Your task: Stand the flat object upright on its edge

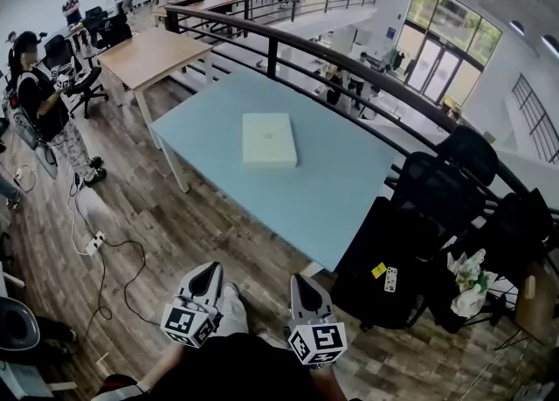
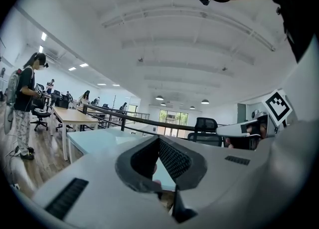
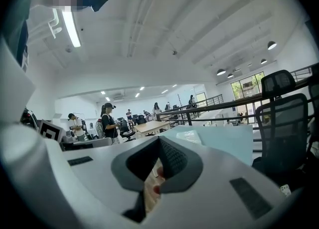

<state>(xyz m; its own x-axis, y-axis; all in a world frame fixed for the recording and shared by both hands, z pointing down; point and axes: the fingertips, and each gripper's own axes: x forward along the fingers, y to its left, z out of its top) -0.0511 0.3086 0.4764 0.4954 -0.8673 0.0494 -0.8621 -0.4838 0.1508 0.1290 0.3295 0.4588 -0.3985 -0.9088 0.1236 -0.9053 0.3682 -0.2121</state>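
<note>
A flat white box (image 1: 269, 140) lies on its broad face near the middle of a light blue table (image 1: 323, 198). Both grippers hang low over the wooden floor, well short of the table's near corner and not touching anything. My left gripper (image 1: 207, 279) is shut with nothing in it, and my right gripper (image 1: 306, 287) is likewise shut and empty. In the left gripper view the left gripper (image 2: 159, 139) points level toward the table (image 2: 94, 137). From the right gripper (image 3: 159, 139), the box (image 3: 191, 135) shows as a pale patch on the table (image 3: 234, 145).
Black office chairs (image 1: 437, 190) crowd the table's right side, and a dark railing (image 1: 349, 58) runs behind it. A wooden desk (image 1: 153, 54) stands at the far left. A person (image 1: 39, 98) stands left of it, with cables (image 1: 96, 242) on the floor.
</note>
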